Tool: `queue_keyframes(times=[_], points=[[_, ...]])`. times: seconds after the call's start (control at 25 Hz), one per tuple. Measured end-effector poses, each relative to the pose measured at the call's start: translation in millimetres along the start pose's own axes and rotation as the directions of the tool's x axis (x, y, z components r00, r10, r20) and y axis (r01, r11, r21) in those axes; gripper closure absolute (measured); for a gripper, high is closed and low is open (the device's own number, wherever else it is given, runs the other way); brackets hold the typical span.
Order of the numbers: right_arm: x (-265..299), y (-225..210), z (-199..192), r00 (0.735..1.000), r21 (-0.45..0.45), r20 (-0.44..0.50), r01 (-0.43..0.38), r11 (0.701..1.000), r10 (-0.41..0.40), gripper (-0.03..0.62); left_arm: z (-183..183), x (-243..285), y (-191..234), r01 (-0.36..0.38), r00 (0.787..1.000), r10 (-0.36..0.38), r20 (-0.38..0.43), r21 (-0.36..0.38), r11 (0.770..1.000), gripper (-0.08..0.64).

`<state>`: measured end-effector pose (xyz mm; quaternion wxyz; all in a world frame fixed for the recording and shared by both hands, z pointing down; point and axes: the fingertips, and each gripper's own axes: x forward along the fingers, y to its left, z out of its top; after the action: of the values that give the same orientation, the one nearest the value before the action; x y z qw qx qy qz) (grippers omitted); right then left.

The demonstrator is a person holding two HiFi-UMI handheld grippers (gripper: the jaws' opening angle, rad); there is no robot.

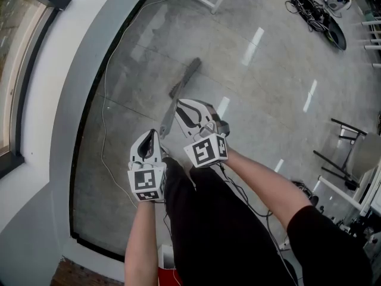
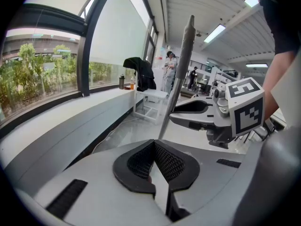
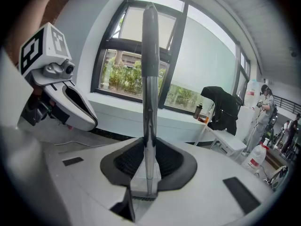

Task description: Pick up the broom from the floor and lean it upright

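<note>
Nearest, at 6 o'clock in the head view, the person's dark-clad legs (image 1: 208,219) fill the lower frame and cover whatever stands below the grippers. Just above them the left gripper (image 1: 149,143) has its jaws pressed together on nothing, as its own view shows, and it sits just beside the broom (image 1: 186,77), at the handle's 7 o'clock. The right gripper (image 1: 186,113) is the one on the handle. In its own view the jaws stand part-way apart and pinch the shiny metal shaft, which rises straight up between the pads to a thicker grey sleeve with a tapered tip. So the broom's long axis looks close to upright. In the head view its top leans off toward 1 o'clock, over the bare floor (image 1: 268,100). The curved wall (image 1: 77,112) under the window (image 1: 18,52) lies at 9 o'clock, on the left gripper's side, with a thin white cable (image 1: 106,100) on the floor at its foot. To lean the broom there, the top would probably have to swing across from 1 o'clock toward 9 or 10. The brush end shows in no view, so I cannot tell whether it rests on the floor or hangs clear. The upper handle is blurred in the head view.
</note>
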<state>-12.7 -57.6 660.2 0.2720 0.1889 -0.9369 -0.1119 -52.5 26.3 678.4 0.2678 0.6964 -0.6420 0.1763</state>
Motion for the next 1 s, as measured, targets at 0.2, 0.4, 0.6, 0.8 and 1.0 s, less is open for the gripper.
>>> queue_keyframes(times=[0.2, 0.4, 0.6, 0.8, 1.0], points=[[1, -1, 1, 1.0, 0.004, -0.005, 0.006, 1.0, -0.006, 0.52, -1, -2, 3, -0.012, 1.0, 0.012, -0.003, -0.02, 1.0, 0.555], [0, -3, -4, 1.0, 0.005, -0.019, 0.011, 1.0, -0.011, 0.519, -3, 0, -2, -0.008, 1.0, 0.008, -0.01, -0.026, 1.0, 0.555], [-1, -5, -10, 0.999, 0.001, -0.033, 0.005, 1.0, -0.005, 0.514, -2, 3, -5, -0.002, 1.0, 0.002, -0.008, -0.026, 1.0, 0.555], [-7, 1, -20, 0.998, 0.01, -0.062, -0.021, 1.0, 0.021, 0.502, 4, 31, 0, 0.064, 0.998, -0.063, -0.01, 0.075, 0.995, 0.553], [-37, 0, -39, 0.994, 0.004, -0.101, -0.039, 0.999, 0.039, 0.503, 53, 66, 9, 0.134, 0.987, -0.148, 0.068, 0.176, 0.975, 0.385]])
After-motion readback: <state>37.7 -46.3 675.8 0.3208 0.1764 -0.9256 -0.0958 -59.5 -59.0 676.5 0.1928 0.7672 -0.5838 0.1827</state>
